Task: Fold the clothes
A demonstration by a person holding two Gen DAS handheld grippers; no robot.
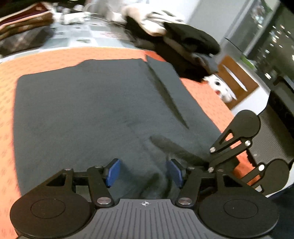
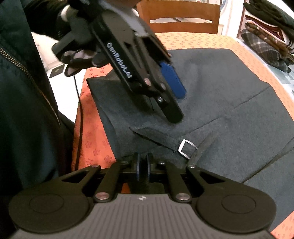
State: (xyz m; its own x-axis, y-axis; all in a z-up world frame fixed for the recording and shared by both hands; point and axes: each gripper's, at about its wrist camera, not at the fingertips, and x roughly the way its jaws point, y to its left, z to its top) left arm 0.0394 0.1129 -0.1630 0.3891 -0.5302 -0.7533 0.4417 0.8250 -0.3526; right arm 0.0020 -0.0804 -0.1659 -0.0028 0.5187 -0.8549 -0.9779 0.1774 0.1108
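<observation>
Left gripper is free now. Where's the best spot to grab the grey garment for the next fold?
Probably the grey garment's far straight edge: it lies flat on the orange tablecloth. Bring the open left gripper over from above, jaws straddling the edge.

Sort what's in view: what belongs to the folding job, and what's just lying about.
In the job:
grey garment spread on the orange tablecloth
left gripper, open
right gripper, nearly shut at the garment's edge
folded stack
unfolded pile

Lying about:
wooden chair
</observation>
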